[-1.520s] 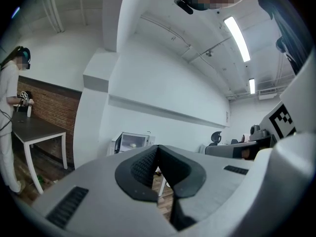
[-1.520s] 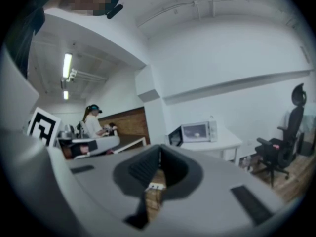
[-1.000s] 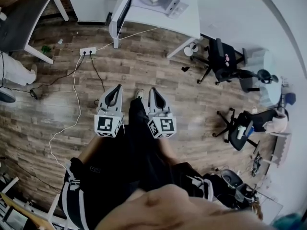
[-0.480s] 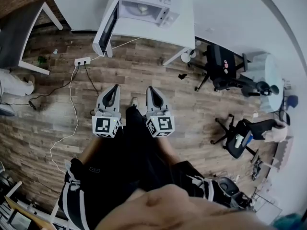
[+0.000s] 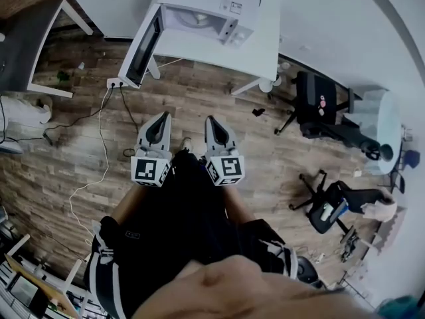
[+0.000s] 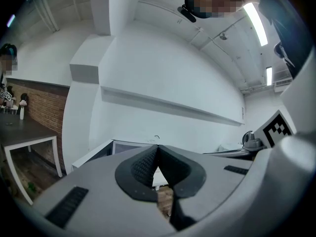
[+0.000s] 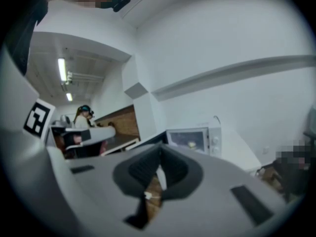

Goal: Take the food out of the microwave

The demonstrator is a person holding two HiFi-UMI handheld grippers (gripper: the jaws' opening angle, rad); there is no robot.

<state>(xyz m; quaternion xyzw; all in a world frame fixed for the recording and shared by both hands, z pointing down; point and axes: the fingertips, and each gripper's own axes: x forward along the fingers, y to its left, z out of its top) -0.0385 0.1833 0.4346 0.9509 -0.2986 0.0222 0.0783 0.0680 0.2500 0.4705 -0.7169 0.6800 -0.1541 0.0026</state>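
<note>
A white microwave [image 5: 202,17] stands on a white table [image 5: 262,42] at the top of the head view, its door [image 5: 140,46] swung open to the left. A pale dish of food [image 5: 194,20] shows dimly inside it. The right gripper view has the microwave [image 7: 196,139] ahead with the food [image 7: 190,143] in its cavity. My left gripper [image 5: 161,121] and right gripper [image 5: 211,123] are side by side over the wooden floor, well short of the table, pointing at it. Both are shut and hold nothing. In its own view the left gripper [image 6: 157,151] has its jaws meeting, as does the right gripper [image 7: 159,154].
A power strip [image 5: 115,82] with cables lies on the floor below the open door. Black office chairs [image 5: 317,106] [image 5: 330,199] stand at the right, beside a round table [image 5: 382,121]. A dark table [image 5: 28,42] is at the left. A person [image 7: 83,116] sits far off.
The microwave and its table have grown larger and closer in the head view as I walk toward them. Both grippers travel forward together, still shut.
</note>
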